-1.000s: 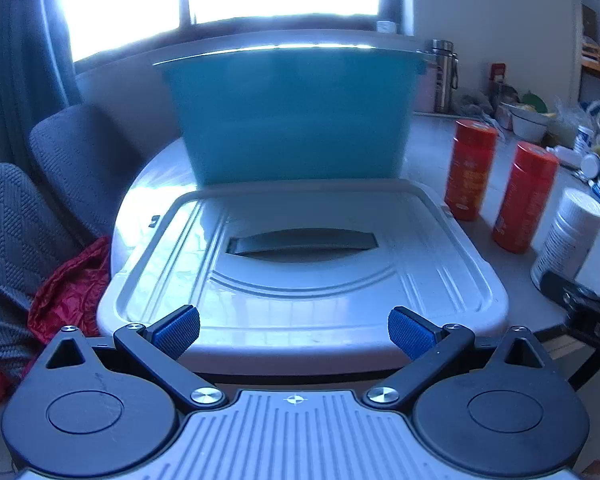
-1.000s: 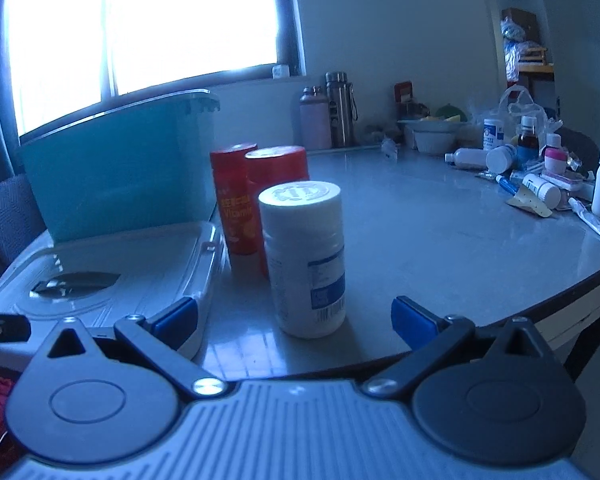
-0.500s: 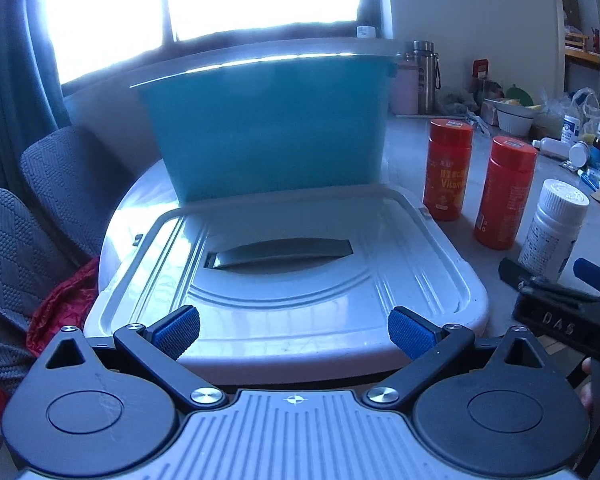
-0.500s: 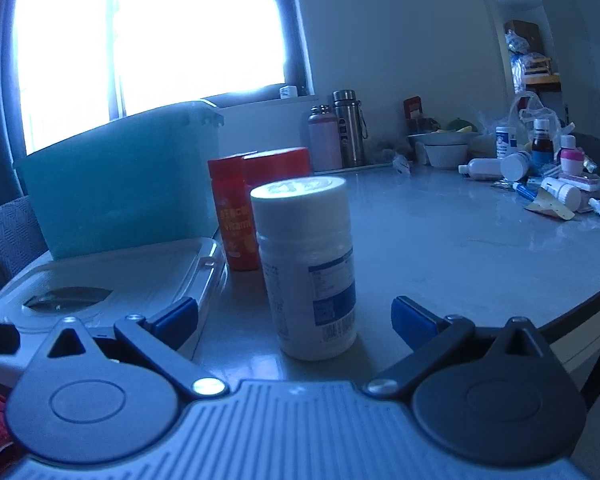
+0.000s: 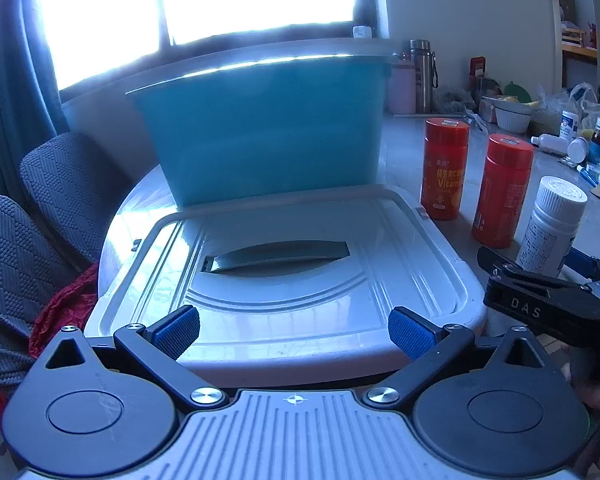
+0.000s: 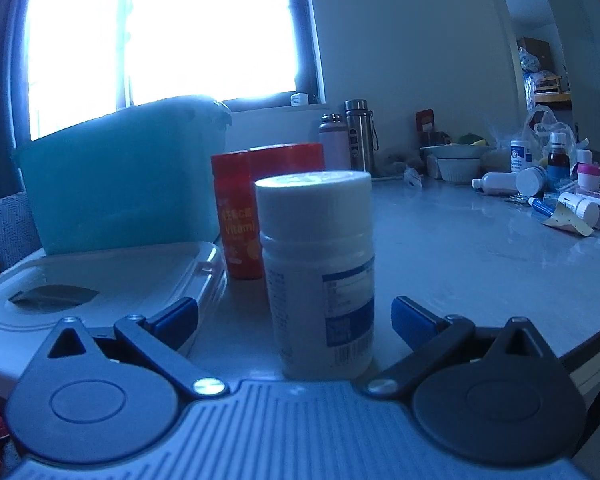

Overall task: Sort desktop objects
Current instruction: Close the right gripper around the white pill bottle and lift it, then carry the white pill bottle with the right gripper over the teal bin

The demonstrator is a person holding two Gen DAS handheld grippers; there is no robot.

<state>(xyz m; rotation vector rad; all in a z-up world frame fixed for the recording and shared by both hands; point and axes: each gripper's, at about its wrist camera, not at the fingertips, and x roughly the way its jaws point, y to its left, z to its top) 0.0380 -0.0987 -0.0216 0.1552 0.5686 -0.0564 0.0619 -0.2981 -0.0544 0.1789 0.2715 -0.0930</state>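
Standing between the spread fingers of the right gripper [image 6: 295, 322]: white bottle [image 6: 318, 272].

Glossy plastic lid [image 5: 284, 280]; smooth tabletop [image 6: 480, 248]; knitted-looking chair cloth [image 5: 56, 176]; flask [image 6: 359, 136] probably brushed metal.

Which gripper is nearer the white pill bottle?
Right. The right gripper is open with the white pill bottle between its fingers, not yet clamped. The left gripper is open at the near edge of the grey bin lid, away from the bottle.
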